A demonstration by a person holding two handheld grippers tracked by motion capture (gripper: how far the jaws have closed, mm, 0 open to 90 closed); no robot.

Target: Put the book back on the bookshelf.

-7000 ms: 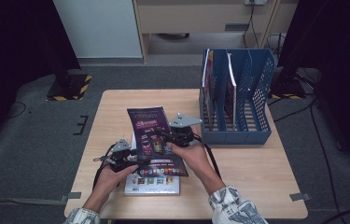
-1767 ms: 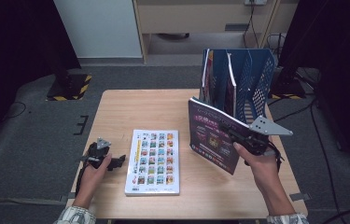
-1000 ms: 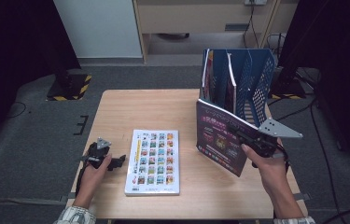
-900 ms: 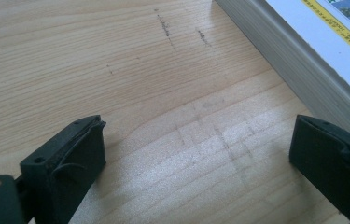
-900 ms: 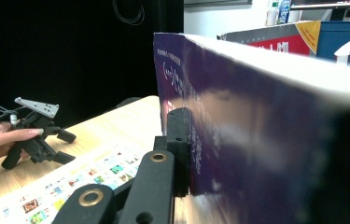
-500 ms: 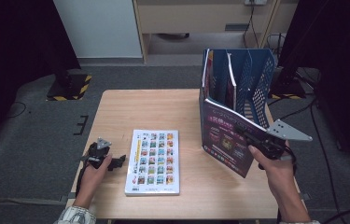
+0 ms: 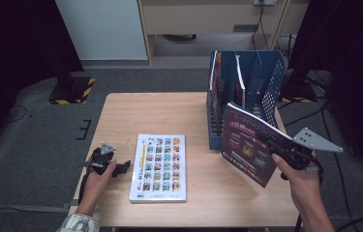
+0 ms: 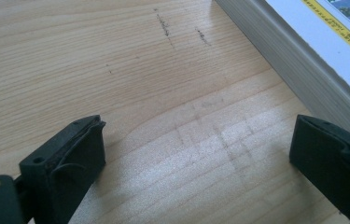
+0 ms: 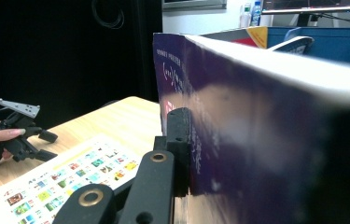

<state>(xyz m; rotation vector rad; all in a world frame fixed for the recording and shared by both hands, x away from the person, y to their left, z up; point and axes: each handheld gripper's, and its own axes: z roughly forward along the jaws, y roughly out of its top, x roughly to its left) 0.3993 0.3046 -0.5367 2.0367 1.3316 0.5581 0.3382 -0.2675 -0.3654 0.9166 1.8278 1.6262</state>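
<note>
Underneath, pale wooden table [image 7: 169, 111] on grey carpet [image 7: 34, 145].

Lighting: even overhead light on the table [image 7: 169, 116]; surroundings dark at both sides. Glare: soft pale sheen on the wood in the left gripper view. Blur: purple magazine [image 9: 266, 140] close up, heavily out of focus.
</note>
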